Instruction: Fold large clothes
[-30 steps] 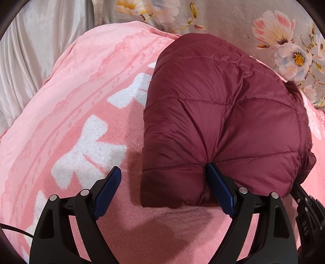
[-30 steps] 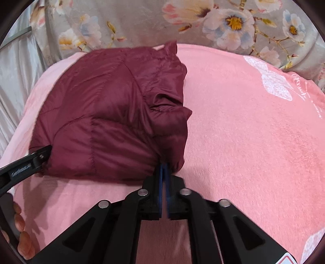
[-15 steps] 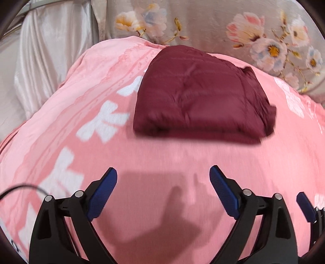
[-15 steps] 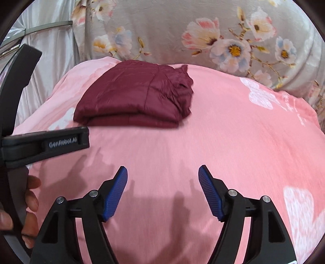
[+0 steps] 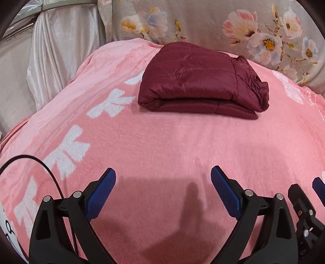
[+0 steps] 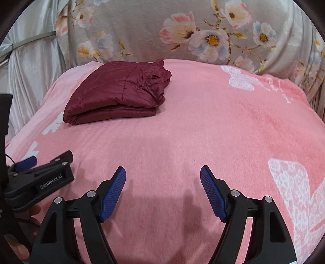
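Note:
A dark red quilted jacket (image 5: 199, 81) lies folded into a compact bundle on the far part of a pink blanket (image 5: 162, 138). In the right wrist view the jacket (image 6: 119, 93) sits at the upper left. My left gripper (image 5: 163, 171) is open, well short of the jacket, with only blanket between its blue pads. My right gripper (image 6: 163, 169) has its jaws opening, with nothing between them, and is also far back from the jacket. The left gripper (image 6: 40, 178) shows at the left edge of the right wrist view, with a hand (image 6: 18, 249) on it.
A grey floral fabric (image 5: 203, 18) rises behind the blanket, and a silvery curtain (image 5: 50, 50) hangs at the left. White bow prints (image 5: 67, 150) mark the blanket's left side. A black cable (image 5: 30, 160) loops beside the left gripper.
Both grippers let go of the jacket's near edge and drew back from it. The right jaws went from shut to wide apart. The jacket stays folded on the blanket.

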